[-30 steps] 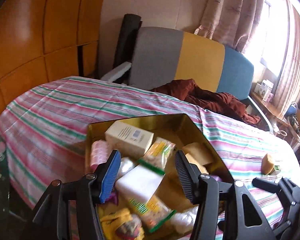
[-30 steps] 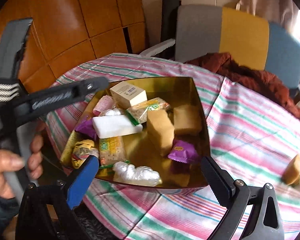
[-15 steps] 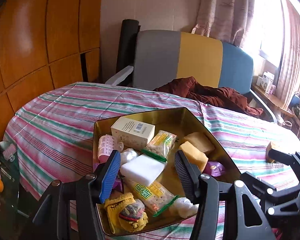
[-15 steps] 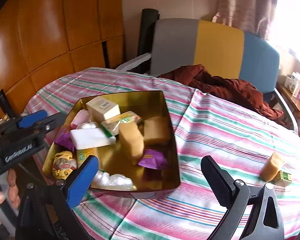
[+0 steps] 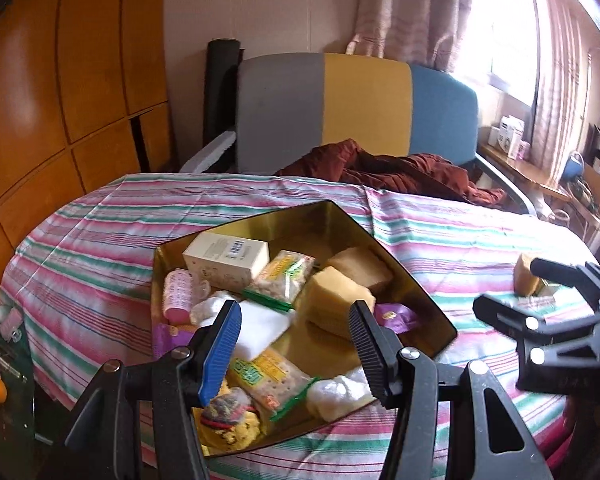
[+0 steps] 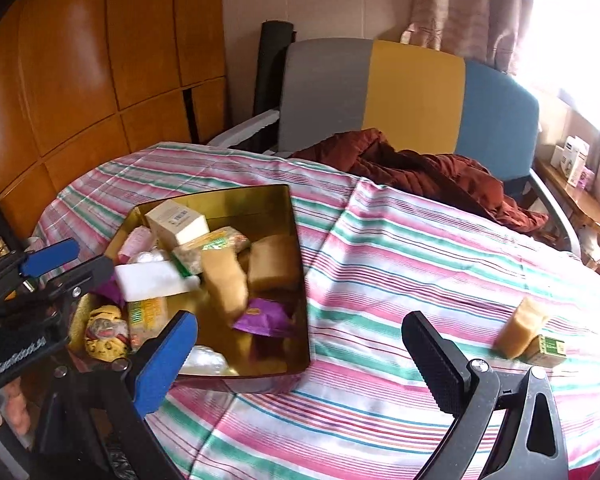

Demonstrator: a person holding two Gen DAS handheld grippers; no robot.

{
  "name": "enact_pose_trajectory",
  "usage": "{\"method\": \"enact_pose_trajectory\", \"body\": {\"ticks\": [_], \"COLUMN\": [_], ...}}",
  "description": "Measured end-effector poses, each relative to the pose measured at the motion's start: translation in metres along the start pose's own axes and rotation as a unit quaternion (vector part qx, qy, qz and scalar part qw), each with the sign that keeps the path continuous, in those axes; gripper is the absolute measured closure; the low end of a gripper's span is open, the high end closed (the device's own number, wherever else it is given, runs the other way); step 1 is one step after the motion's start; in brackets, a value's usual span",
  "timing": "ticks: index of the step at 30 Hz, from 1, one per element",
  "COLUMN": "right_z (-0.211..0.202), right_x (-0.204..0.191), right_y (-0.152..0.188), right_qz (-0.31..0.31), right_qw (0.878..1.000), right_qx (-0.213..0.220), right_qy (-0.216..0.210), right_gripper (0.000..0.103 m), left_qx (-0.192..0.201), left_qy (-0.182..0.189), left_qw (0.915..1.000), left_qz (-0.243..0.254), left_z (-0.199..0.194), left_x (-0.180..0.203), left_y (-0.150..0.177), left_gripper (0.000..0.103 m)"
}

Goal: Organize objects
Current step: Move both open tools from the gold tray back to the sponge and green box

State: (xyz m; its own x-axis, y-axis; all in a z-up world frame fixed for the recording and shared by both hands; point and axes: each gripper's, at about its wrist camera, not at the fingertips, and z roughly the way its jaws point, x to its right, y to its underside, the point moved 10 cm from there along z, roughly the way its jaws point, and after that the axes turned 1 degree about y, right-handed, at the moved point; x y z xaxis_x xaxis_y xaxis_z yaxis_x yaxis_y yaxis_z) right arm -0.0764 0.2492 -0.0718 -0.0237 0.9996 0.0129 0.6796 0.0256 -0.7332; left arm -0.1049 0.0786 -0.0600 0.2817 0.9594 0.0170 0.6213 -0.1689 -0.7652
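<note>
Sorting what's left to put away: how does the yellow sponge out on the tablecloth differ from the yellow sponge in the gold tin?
The loose sponge lies on the striped tablecloth beside a small green box, with nothing stacked on it. The tin sponge sits inside the gold tin, crowded among packets and propped upright. The loose sponge looks smaller, though it is farther from the camera. Both are yellowish-tan foam blocks, and neither is gripped.
</note>
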Motion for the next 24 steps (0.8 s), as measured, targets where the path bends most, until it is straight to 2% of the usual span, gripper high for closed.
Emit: {"method": "enact_pose_trajectory", "body": {"ticks": [15,24], "right_z": [-0.002,-0.015], "right_x": [0.111,0.221], "right_y": [0.010,0.014], "right_qz": [0.075,0.119], "right_qw": [0.994,0.981], "right_qx": [-0.021,-0.019], "right_qy": [0.072,0.153], "right_gripper": [0.000,0.000], "left_qx": [-0.017,-0.022], "left_qy": [0.032,0.050], "left_qw": [0.9979,0.9952], "left_qz": [0.053,0.081], "left_z": [0.005,0.005], "left_x": [0.049,0.075], "left_y": [0.008,0.009], "left_gripper": [0.046,0.046]}}
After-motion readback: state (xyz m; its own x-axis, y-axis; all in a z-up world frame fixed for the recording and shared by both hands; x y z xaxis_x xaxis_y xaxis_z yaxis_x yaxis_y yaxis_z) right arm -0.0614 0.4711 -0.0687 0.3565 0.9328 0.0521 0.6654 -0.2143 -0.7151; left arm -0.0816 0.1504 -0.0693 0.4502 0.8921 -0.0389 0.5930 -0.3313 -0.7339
